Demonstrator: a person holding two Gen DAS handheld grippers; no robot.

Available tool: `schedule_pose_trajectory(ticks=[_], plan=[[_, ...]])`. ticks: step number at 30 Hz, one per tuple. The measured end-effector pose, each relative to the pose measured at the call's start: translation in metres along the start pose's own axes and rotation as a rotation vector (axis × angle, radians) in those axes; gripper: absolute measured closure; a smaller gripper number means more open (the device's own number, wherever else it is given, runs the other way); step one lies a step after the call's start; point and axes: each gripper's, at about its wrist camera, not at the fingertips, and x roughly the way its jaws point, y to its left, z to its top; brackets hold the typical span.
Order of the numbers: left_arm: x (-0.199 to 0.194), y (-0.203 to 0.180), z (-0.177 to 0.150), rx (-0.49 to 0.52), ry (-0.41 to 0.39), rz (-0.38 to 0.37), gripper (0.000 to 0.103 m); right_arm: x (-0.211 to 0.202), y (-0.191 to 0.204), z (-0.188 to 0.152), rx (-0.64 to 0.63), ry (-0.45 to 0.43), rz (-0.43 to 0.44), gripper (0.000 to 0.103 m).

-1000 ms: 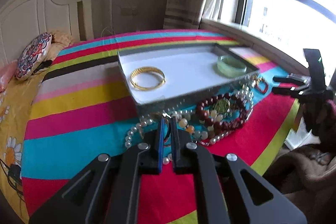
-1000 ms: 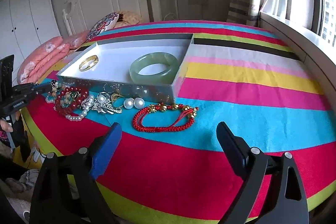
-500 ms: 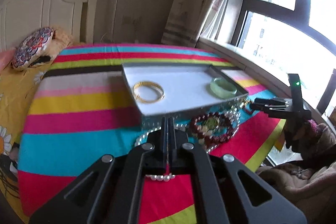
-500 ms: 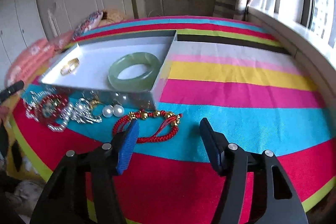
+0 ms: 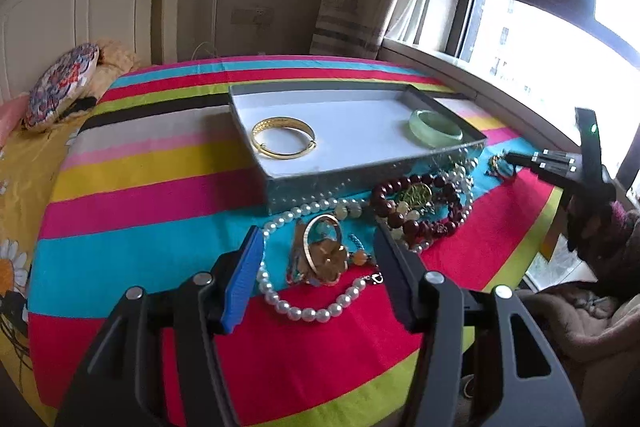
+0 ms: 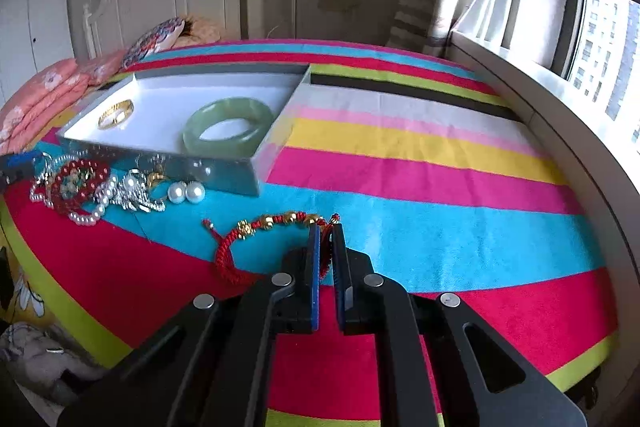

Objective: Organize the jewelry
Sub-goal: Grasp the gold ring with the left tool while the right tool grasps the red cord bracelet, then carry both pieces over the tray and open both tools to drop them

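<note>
A grey tray (image 5: 372, 183) (image 6: 236, 177) with a white floor holds a gold bangle (image 5: 283, 142) (image 6: 116, 113) and a green jade bangle (image 5: 435, 127) (image 6: 228, 125). In front of it lie a pearl necklace (image 5: 308, 313), a gold flower pendant (image 5: 326, 257) and a dark red bead bracelet (image 5: 420, 215). My left gripper (image 5: 318, 259) is open, its fingers on either side of the pendant. My right gripper (image 6: 326, 231) is shut on the red cord bracelet (image 6: 256, 239), which has gold beads and lies on the cloth.
Two pearl earrings (image 6: 186, 193) and a silver brooch (image 6: 134, 193) lie by the tray's near wall. The striped cloth (image 6: 400, 179) covers a round table. A bed with pillows (image 6: 48, 91) stands behind, a window sill (image 6: 560, 107) to the right.
My left gripper was shut and has opened over the pendant and pearls. My right gripper was open; it moved forward and closed on the red cord bracelet.
</note>
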Motion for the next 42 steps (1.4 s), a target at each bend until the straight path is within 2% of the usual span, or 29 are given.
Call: schedule_pose_trajectory(ticks=[1,3,4,7,12,21,34,42], plan=[[0.002,-0.003,0.0,0.012,0.003,0.003,0.071,-0.002,0.001,0.001,-0.003,-0.015,-0.003,0.094],[0.006,-0.005,0.0,0.018,0.014,0.01,0.088,-0.007,0.005,0.003,-0.02,-0.045,-0.016,0.094],[0.008,-0.006,0.0,0.025,0.022,0.011,0.09,-0.008,0.005,0.004,-0.026,-0.054,-0.022,0.094],[0.008,-0.01,-0.001,0.048,0.014,0.028,0.09,-0.015,0.004,0.006,-0.025,-0.087,-0.034,0.094],[-0.004,-0.007,0.004,0.025,-0.037,0.03,0.091,-0.032,-0.001,0.013,0.001,-0.151,-0.033,0.094],[-0.027,-0.007,0.017,0.014,-0.113,0.025,0.091,-0.049,0.002,0.022,-0.003,-0.201,-0.019,0.094],[-0.022,-0.023,0.036,0.077,-0.113,0.014,0.091,-0.055,0.026,0.05,-0.106,-0.253,0.009,0.094],[-0.005,-0.041,0.065,0.129,-0.107,0.004,0.091,-0.043,0.063,0.079,-0.205,-0.289,0.055,0.094]])
